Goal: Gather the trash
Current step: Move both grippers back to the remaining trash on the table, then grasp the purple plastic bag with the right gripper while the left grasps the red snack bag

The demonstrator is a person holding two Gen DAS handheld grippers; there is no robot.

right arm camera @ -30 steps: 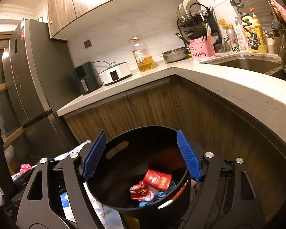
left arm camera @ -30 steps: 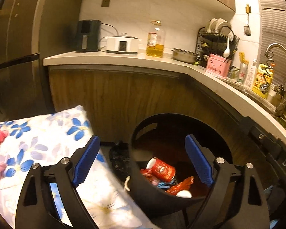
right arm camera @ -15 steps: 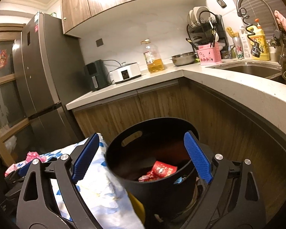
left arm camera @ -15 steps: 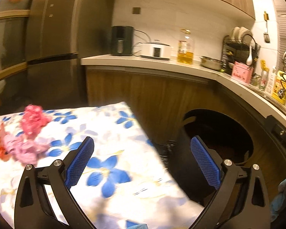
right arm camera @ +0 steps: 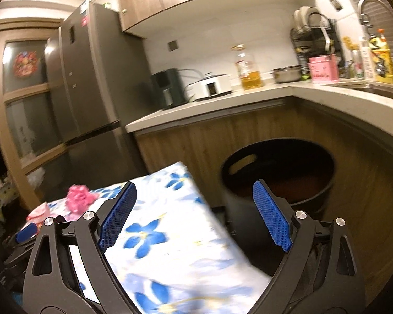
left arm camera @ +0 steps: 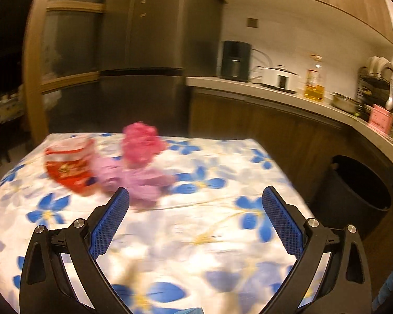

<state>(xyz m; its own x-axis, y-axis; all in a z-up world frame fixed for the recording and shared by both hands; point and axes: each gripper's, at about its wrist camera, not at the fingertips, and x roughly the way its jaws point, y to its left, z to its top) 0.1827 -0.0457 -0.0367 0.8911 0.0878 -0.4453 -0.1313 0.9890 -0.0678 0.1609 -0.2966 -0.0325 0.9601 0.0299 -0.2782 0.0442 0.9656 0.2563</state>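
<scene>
Trash: a red snack cup [left arm camera: 69, 168], a pink crumpled wad [left arm camera: 141, 141] and a pale purple crumpled wad [left arm camera: 141, 183] lie together on the tablecloth, ahead of the left gripper and off its left finger; outlines blurred.
Purple wad: nearest piece, just beyond the left fingertip [left arm camera: 121, 196]; contact cannot be told.
Left gripper [left arm camera: 194, 196]: jaws spread wide, nothing between the blue pads, only tablecloth below.
Tablecloth [left arm camera: 222, 222]: white with blue flowers, covering the table under both grippers.
Trash bin [right arm camera: 277, 172]: black, round, with a handle slot; stands on the floor ahead of the right gripper toward its right finger, beside the table's corner; contents not visible.
Right gripper [right arm camera: 194, 198]: jaws wide apart and empty, poised over the table's edge.
Pink wad, right wrist view [right arm camera: 78, 198]: far off to the left, beyond the left finger.
Counter [right arm camera: 222, 104]: behind the bin, carrying an oil bottle [right arm camera: 247, 69] and a white cooker [right arm camera: 211, 87].
Refrigerator [right arm camera: 91, 83]: left of the counter.
</scene>
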